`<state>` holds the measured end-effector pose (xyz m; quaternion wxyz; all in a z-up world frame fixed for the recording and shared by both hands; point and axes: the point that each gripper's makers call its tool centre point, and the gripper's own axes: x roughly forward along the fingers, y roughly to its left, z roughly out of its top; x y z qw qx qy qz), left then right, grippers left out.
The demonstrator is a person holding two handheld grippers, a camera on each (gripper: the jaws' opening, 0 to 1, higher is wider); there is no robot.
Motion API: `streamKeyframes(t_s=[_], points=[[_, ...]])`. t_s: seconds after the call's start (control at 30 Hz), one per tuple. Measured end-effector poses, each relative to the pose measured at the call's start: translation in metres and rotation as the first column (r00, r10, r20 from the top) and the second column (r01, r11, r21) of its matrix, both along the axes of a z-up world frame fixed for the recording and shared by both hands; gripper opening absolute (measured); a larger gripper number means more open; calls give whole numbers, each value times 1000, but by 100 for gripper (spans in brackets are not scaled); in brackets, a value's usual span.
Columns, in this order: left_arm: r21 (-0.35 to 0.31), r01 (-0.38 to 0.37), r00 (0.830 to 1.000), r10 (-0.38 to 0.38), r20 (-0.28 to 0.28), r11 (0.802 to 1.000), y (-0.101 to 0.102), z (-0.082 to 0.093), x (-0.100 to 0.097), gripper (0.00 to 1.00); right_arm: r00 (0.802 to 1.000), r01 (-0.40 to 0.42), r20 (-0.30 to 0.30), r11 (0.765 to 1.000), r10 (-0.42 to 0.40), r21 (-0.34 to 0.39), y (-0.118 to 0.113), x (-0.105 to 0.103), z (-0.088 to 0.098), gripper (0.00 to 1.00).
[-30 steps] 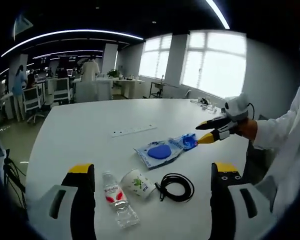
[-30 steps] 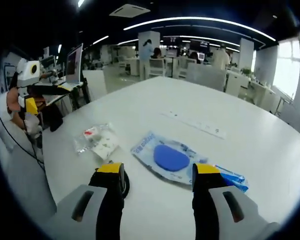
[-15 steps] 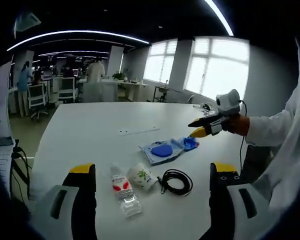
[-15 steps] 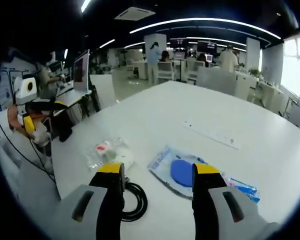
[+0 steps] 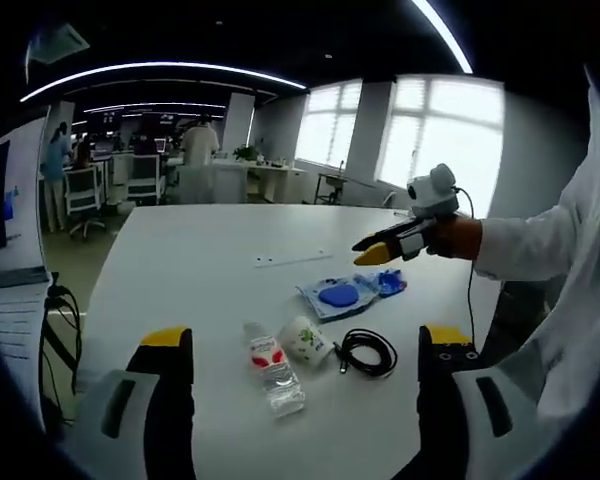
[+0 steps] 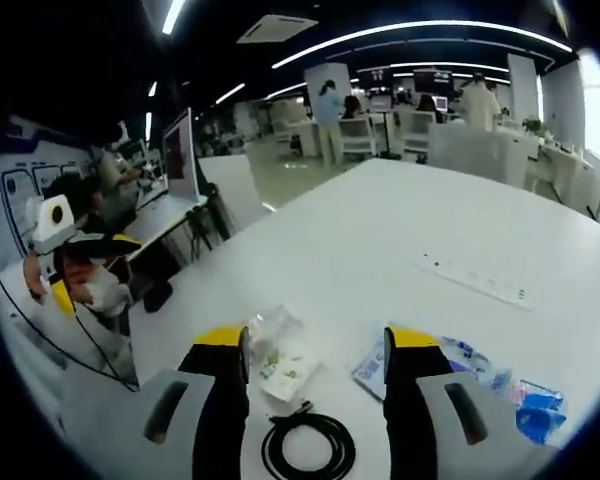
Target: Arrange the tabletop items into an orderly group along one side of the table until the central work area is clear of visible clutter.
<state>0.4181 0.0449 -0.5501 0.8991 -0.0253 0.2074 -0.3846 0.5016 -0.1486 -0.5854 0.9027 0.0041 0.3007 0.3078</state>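
The left gripper (image 5: pixel 305 345) is held above the near edge of the white worktop (image 5: pixel 180 260) with its jaws spread wide and nothing between them. The right gripper (image 5: pixel 372 251) is held in the air above the worktop's right side; its yellow-tipped jaws are parted and carry nothing. Four items lie in a loose row near the worktop's near edge. The clear plastic bottle (image 5: pixel 273 366) with a red label lies on its side. The crumpled white cup (image 5: pixel 307 340) lies just beside it, touching or nearly touching. The coiled black cable (image 5: pixel 367 353) lies just beside the cup, on its far side from the bottle. The blue packet (image 5: pixel 349 296) lies flat, slightly farther in from the edge. A long white power strip (image 5: pixel 293 259) lies apart from the group, toward the worktop's centre.
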Motion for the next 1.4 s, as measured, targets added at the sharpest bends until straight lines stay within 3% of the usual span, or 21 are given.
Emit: streamKeyframes(t_s=[0.33, 0.67, 0.93, 1.07, 1.17, 1.23, 1.33, 1.37, 1.4], points=[[-14, -18, 1000, 18, -8, 1000, 17, -8, 6, 94, 996, -60, -67, 998, 62, 26, 44, 18, -13, 50], [-32, -39, 999, 38, -27, 999, 33, -19, 16, 94, 981, -101, -160, 993, 108, 55, 83, 42, -46, 48], [-37, -50, 998, 49, -33, 998, 41, -28, 27, 93, 949, -49, -304, 992, 82, 115, 100, 54, -77, 46], [-61, -61, 998, 59, -38, 996, 40, -33, 34, 93, 925, -4, -376, 990, 58, 143, 107, 59, -89, 42], [-64, -59, 997, 56, -45, 996, 37, -38, 36, 92, 890, 42, -454, 985, 38, 164, 109, 63, -102, 42], [-60, -54, 998, 51, -46, 997, 36, -42, 37, 91, 880, 59, -474, 986, 22, 156, 107, 66, -109, 41], [-71, -55, 998, 52, -48, 996, 36, -46, 40, 89, 848, 115, -531, 978, -6, 173, 107, 67, -117, 40], [-72, -56, 997, 53, -48, 996, 36, -47, 40, 89, 824, 134, -567, 975, -10, 179, 109, 65, -121, 40], [-74, -58, 997, 54, -48, 996, 36, -48, 41, 88, 817, 143, -576, 975, -18, 173, 108, 66, -125, 40]])
